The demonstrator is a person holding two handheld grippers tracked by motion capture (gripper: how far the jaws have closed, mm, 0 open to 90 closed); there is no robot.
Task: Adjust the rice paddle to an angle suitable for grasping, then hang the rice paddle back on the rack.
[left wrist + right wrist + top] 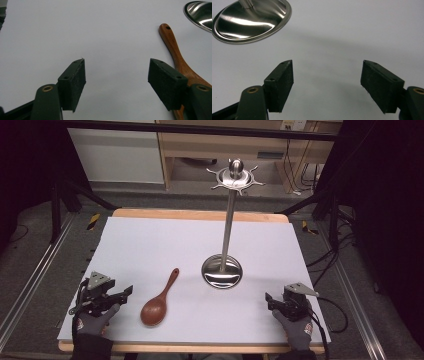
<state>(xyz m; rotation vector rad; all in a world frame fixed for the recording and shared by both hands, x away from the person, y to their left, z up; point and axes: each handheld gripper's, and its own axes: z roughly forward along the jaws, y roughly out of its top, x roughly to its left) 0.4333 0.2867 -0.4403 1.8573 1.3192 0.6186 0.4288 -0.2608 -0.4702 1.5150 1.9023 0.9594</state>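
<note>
Plainly nothing is in hand yet: the left gripper (107,296) and right gripper (282,302) rest at the near corners of the white table (150,240), jaws spread and empty. The wooden spoon (159,301) lies flat beside the left gripper, near the steel stand (224,270). Probably it gets hung next, by the hole in its handle, though the stand's hooks are too small to judge.

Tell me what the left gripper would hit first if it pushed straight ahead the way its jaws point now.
Probably nothing: the left gripper has open jaws with bare white table cover ahead in its own view. The wooden spoon lies just right of that line, beside the right-hand jaw, so it might get brushed; depth is unclear.
</note>
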